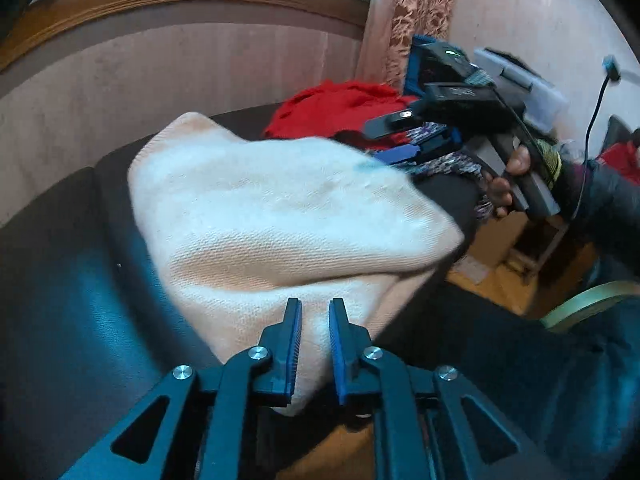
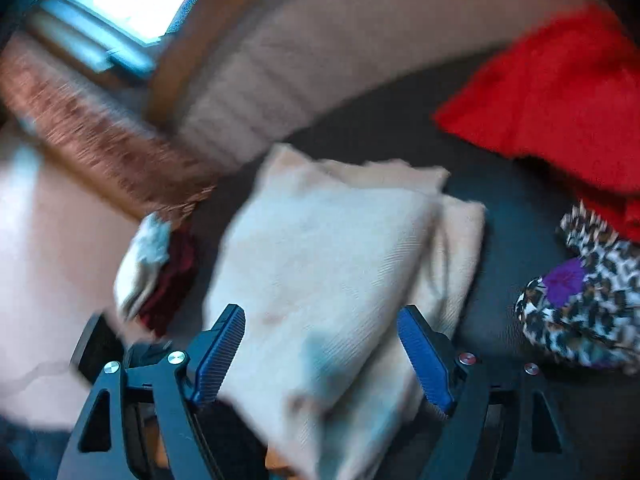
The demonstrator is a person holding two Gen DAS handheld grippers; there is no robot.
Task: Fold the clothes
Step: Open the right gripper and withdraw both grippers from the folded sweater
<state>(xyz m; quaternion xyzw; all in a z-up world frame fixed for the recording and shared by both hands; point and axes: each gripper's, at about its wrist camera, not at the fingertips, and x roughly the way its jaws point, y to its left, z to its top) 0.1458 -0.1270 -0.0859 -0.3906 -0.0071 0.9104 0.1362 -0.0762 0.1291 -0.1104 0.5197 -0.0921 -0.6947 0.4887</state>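
Observation:
A cream knitted cloth (image 1: 280, 208) lies folded over on a black padded surface (image 1: 60, 280). My left gripper (image 1: 315, 306) is shut on its near corner, with the fabric pinched between the blue pads. In the right wrist view, blurred by motion, the same cream cloth (image 2: 328, 248) sits in layers under my right gripper (image 2: 322, 314), whose jaws stand wide open with nothing clamped. The left wrist view also shows the right gripper (image 1: 400, 136), held by a hand (image 1: 508, 176) just beyond the cloth's far right edge.
A red garment (image 2: 552, 92) is heaped at the back of the black surface (image 2: 512, 208), and a leopard-print piece with purple (image 2: 588, 300) lies beside it. A blurred white and dark red cloth (image 2: 152, 264) sits left. A pink wall and curtain (image 1: 420, 12) stand behind.

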